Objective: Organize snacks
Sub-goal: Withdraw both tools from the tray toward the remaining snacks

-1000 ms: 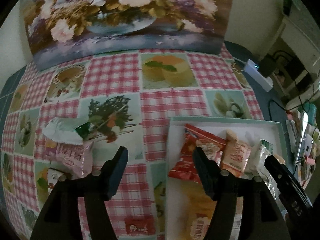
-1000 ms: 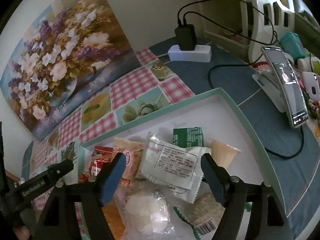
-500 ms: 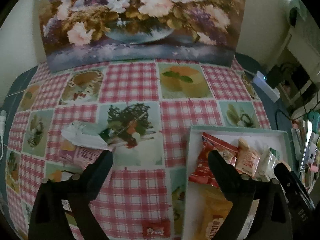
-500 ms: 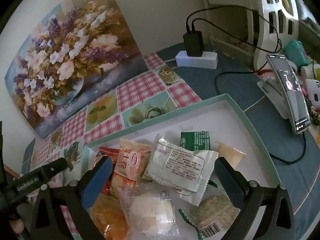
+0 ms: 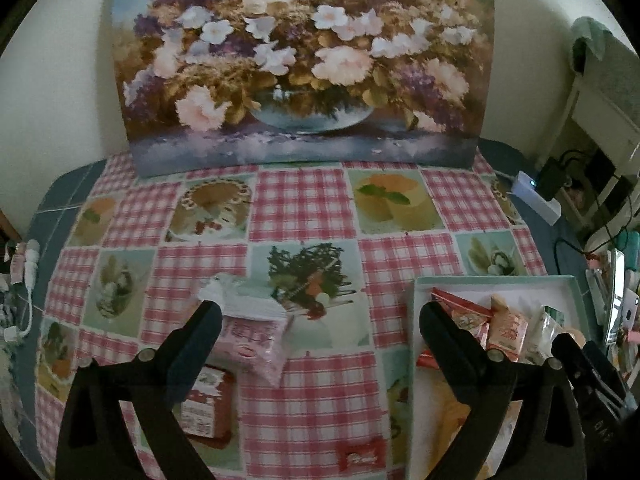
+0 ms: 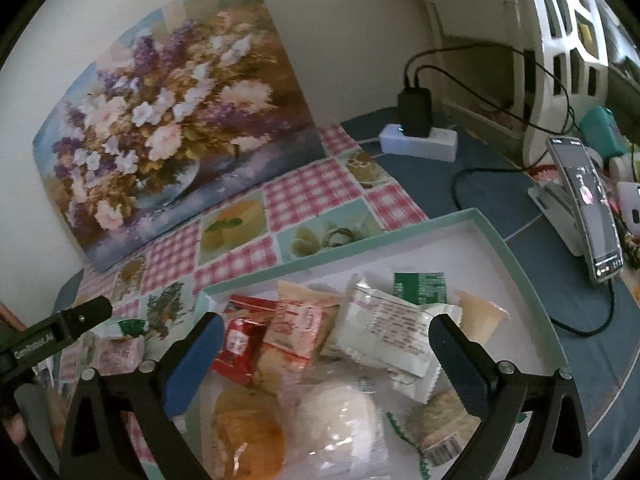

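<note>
My left gripper [image 5: 318, 326] is open and empty above the checked tablecloth. A pink snack packet [image 5: 256, 340] lies by its left finger, with a white-green packet [image 5: 244, 300] behind it, a red-brown packet [image 5: 206, 408] below and a small red candy [image 5: 360, 456] at the front. The teal-rimmed white tray [image 5: 496, 282] at the right holds several snacks. My right gripper [image 6: 324, 350] is open and empty above that tray [image 6: 516, 264], over a white packet [image 6: 388, 332], red packets [image 6: 240, 344], a round white bun [image 6: 336, 412] and an orange bun [image 6: 248, 436].
A flower painting [image 5: 300, 60] leans on the wall at the back. A power strip with charger [image 6: 418, 140], cables and a phone on a stand [image 6: 588, 208] sit right of the tray. A white cable [image 5: 28, 280] lies at the table's left edge.
Both grippers have pulled back and up, so more of the table and painting shows. Their jaws have opened wider. The snacks have not moved.
</note>
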